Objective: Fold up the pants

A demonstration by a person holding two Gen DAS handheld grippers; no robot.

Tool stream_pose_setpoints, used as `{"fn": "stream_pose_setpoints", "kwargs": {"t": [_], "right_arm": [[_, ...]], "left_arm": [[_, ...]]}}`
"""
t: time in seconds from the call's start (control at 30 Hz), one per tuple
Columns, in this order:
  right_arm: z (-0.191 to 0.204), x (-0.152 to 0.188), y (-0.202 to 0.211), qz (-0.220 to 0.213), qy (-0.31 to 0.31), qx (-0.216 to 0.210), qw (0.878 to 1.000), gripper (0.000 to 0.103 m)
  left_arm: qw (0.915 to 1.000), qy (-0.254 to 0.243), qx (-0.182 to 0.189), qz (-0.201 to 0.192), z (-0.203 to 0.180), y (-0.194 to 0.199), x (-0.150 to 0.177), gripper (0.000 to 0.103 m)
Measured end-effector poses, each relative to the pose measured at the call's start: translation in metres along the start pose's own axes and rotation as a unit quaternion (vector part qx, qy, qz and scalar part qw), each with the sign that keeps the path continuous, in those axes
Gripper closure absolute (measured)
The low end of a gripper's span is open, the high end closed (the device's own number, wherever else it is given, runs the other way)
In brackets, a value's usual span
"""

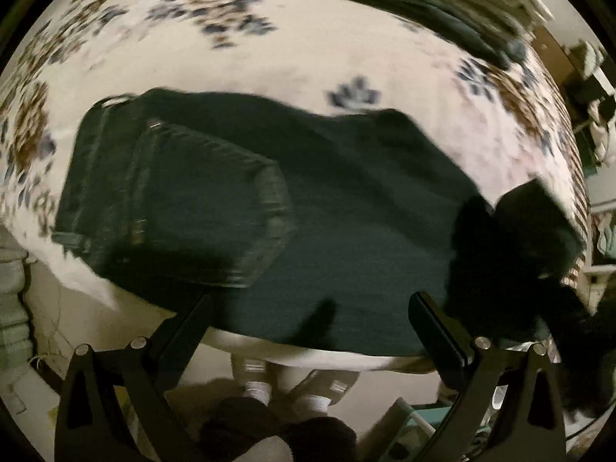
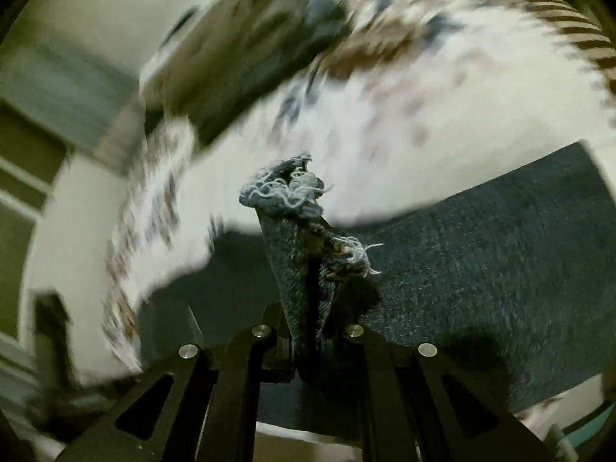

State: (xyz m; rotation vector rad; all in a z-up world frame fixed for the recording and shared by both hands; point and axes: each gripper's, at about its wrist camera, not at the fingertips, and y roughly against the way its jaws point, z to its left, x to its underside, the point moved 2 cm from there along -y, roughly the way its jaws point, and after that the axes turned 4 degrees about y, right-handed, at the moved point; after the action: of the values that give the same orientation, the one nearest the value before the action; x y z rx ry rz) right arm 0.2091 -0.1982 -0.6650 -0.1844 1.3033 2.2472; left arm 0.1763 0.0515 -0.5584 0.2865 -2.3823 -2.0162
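Dark denim pants point(image 1: 269, 208) lie across a floral bedspread point(image 1: 269, 50), waistband and back pocket at the left, legs running right. My left gripper point(image 1: 308, 308) is open and empty, hovering over the near edge of the pants. My right gripper point(image 2: 313, 323) is shut on the frayed hem point(image 2: 292, 192) of a pant leg, lifted above the rest of the denim point(image 2: 481, 269). In the left wrist view the right gripper shows as a dark shape point(image 1: 516, 254) at the right end of the pants.
The bed edge point(image 1: 308, 358) runs just below the pants; the person's feet in white shoes point(image 1: 261, 377) stand on the floor beneath. Folded bedding point(image 1: 442, 4) lies at the back right. Furniture and clutter point(image 1: 593, 88) stand at the far right.
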Motion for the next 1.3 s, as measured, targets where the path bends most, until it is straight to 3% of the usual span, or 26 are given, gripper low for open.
{"fn": "stream_pose_setpoints", "kwargs": {"t": [0.1, 0.2, 0.27, 0.33, 0.47, 0.6, 0.73, 0.87, 1.0, 1.2, 1.23, 1.3], "right_arm": [[0.018, 0.021, -0.032, 0.031, 0.033, 0.037, 0.998, 0.094], [0.037, 0.036, -0.054, 0.066, 0.093, 0.089, 0.989, 0.084], [0.051, 0.041, -0.056, 0.091, 0.107, 0.074, 0.987, 0.065], [0.066, 0.045, -0.050, 0.118, 0.117, 0.027, 0.986, 0.050], [0.066, 0.039, -0.023, 0.108, 0.046, -0.026, 0.993, 0.049], [0.033, 0.031, -0.019, 0.088, -0.062, 0.009, 0.994, 0.049], [0.025, 0.034, -0.069, 0.148, -0.068, 0.093, 0.982, 0.047], [0.039, 0.034, -0.075, 0.137, -0.061, 0.088, 0.985, 0.044], [0.035, 0.038, -0.072, 0.143, -0.081, 0.082, 0.983, 0.044], [0.027, 0.029, -0.055, 0.147, -0.076, 0.097, 0.981, 0.044], [0.026, 0.028, -0.053, 0.147, -0.077, 0.100, 0.981, 0.044], [0.019, 0.026, -0.047, 0.145, -0.079, 0.105, 0.981, 0.044]], "left_arm": [[0.9998, 0.021, -0.006, 0.001, 0.026, -0.003, -0.002, 0.000], [0.9989, 0.046, -0.011, 0.004, 0.049, -0.003, -0.003, 0.000], [0.9978, 0.065, -0.011, 0.001, 0.066, 0.000, -0.004, 0.000], [0.9968, 0.079, -0.014, -0.003, 0.080, 0.005, -0.003, 0.000], [0.9927, 0.118, -0.023, -0.011, 0.114, 0.014, 0.004, 0.000], [0.9846, 0.171, -0.030, -0.018, 0.149, 0.015, 0.012, 0.000], [0.9704, 0.239, -0.016, -0.030, 0.181, 0.007, 0.016, 0.000], [0.9476, 0.310, 0.037, -0.066, 0.204, -0.005, 0.015, 0.000], [0.9217, 0.354, 0.133, -0.088, 0.213, -0.031, 0.005, 0.009], [0.9095, 0.351, 0.154, -0.162, 0.217, -0.034, -0.013, 0.010], [0.9022, 0.359, 0.164, -0.175, 0.219, -0.033, -0.015, 0.013], [0.8960, 0.367, 0.168, -0.185, 0.219, -0.034, -0.020, 0.035]]}}
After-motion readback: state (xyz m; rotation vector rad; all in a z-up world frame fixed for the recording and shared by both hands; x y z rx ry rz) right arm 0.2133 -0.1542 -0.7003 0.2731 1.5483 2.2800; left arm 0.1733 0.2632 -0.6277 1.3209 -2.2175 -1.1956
